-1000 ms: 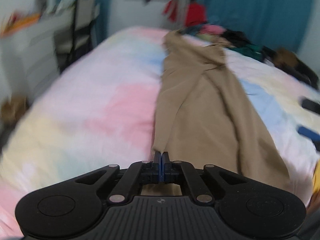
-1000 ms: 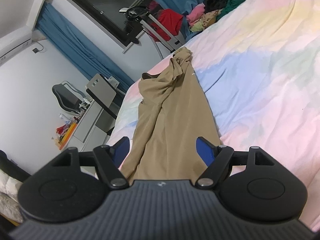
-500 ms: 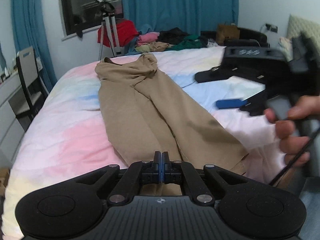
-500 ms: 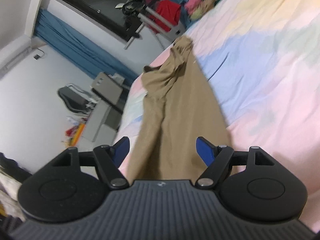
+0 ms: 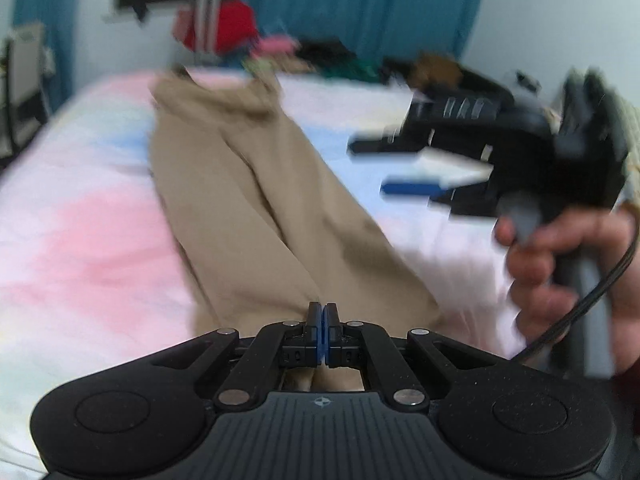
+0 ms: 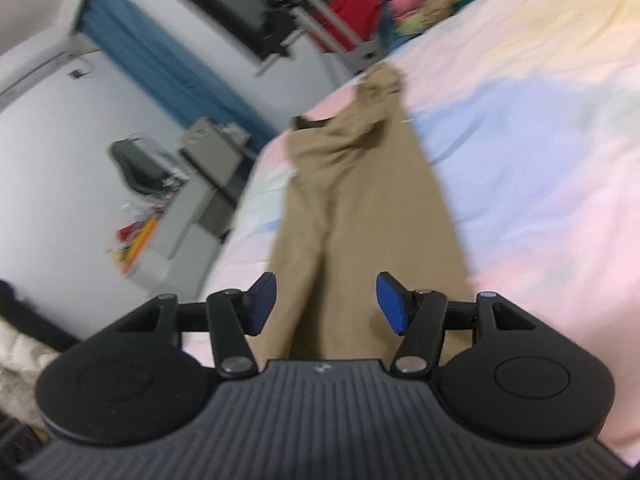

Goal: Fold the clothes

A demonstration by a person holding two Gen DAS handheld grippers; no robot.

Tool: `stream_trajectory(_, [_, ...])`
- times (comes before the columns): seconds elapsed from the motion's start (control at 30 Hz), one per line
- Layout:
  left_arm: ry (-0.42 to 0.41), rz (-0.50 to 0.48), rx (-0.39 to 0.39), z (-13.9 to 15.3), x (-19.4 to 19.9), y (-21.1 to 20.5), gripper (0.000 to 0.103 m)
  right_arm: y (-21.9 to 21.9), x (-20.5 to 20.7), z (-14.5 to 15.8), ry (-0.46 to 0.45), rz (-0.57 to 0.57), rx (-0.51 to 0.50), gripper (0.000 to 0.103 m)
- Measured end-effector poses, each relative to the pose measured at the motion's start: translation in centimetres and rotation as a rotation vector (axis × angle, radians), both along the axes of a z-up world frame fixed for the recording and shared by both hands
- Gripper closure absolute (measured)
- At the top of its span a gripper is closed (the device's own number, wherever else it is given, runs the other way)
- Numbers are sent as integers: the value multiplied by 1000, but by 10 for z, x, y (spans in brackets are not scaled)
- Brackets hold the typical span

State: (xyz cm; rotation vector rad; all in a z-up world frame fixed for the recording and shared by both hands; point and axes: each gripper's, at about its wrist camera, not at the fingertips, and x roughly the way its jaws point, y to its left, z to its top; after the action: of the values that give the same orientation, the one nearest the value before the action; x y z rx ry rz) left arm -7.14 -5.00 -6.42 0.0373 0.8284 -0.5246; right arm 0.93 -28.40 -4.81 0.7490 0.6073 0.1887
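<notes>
Tan trousers (image 5: 248, 184) lie stretched along the pastel bed (image 5: 80, 216), waistband at the far end, leg hems toward me. They also show in the right wrist view (image 6: 360, 208). My left gripper (image 5: 322, 316) is shut at the near hem of the trousers; whether cloth is pinched between its pads is hidden. My right gripper (image 6: 326, 300) is open and empty, hovering above the lower legs. It also shows in the left wrist view (image 5: 420, 168), held in a hand above the bed to the right of the trousers.
A pile of clothes (image 5: 320, 56) lies at the far end of the bed. A tripod with a red garment (image 5: 216, 28) stands by blue curtains (image 5: 360, 4). A chair and desk (image 6: 192, 184) stand off the bed's left side.
The left view has swung from the bed's left side toward the trousers' middle. The right gripper has come in above the bed on the right, and its jaws have narrowed a little.
</notes>
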Motion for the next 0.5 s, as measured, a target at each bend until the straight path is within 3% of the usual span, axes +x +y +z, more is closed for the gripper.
stream_trajectory(0.07, [77, -23, 1, -12, 6, -2, 97, -8, -6, 0, 10, -21, -22, 44])
stream_trajectory(0.13, [128, -29, -7, -17, 8, 2, 83, -14, -10, 0, 27, -27, -26, 44])
stream_trajectory(0.17, [138, -29, -29, -15, 8, 8, 71, -18, -13, -2, 37, -25, -16, 44])
stream_trajectory(0.2, [147, -24, -67, -11, 7, 17, 58, -20, -15, -5, 48, -19, 0, 44])
stream_trajectory(0.27, [162, 5, -147, -4, 9, 35, 46, -23, -19, -10, 76, -10, 26, 43])
stream_trajectory(0.37, [183, 114, -250, 0, 15, 65, 35, -26, -25, -20, 128, -15, 43, 43])
stream_trajectory(0.5, [265, 278, -345, -17, 38, 92, 34, -27, -23, -37, 212, -22, 58, 44])
